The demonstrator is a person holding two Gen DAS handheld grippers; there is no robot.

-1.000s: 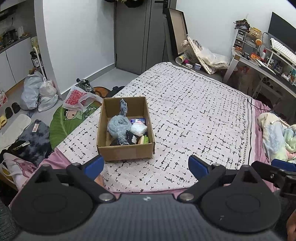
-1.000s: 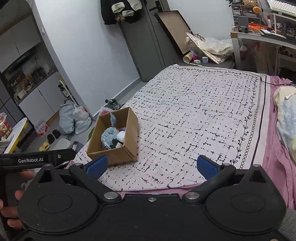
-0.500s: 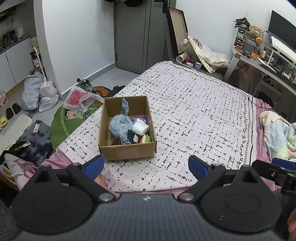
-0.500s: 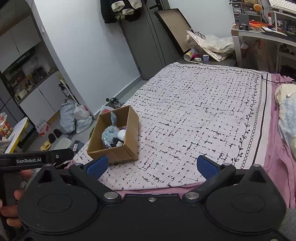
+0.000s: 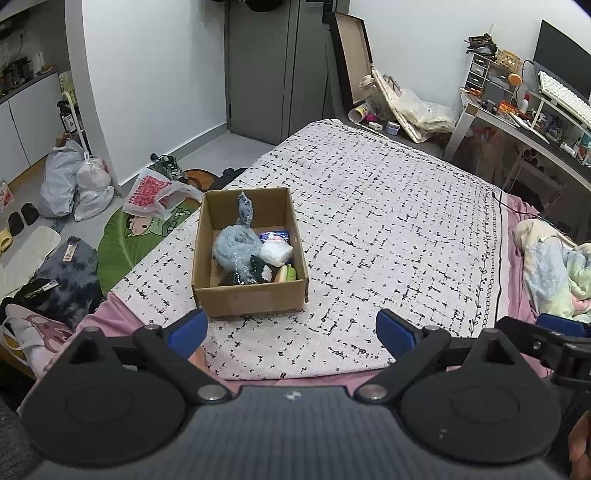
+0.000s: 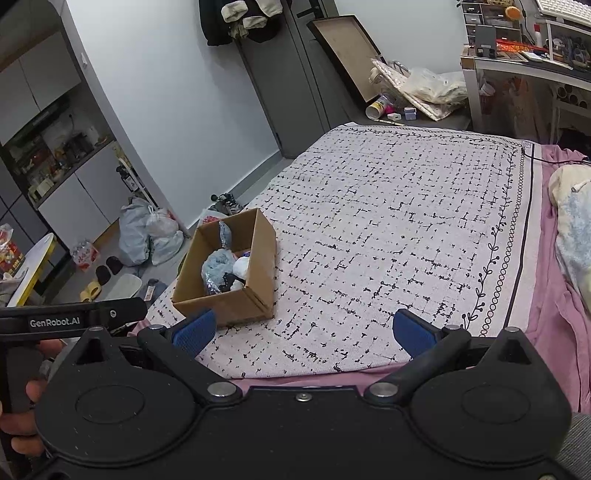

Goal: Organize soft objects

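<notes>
From the left wrist: left gripper (image 5: 291, 330) jaws spread, empty, near one cardboard box (image 5: 251, 295) of soft objects (image 5: 236, 245) on the bed (image 5: 388, 229); from the right wrist: right gripper (image 6: 303, 330) likewise released, same box leftward.

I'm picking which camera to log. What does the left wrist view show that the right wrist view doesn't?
Only the left wrist view: the green floor mat and the monitor. Only the right wrist view: clothes hanging on the door and the kitchen shelves. Both: the cardboard box of soft items on the bed cover, with the left gripper and right gripper open and empty.
</notes>
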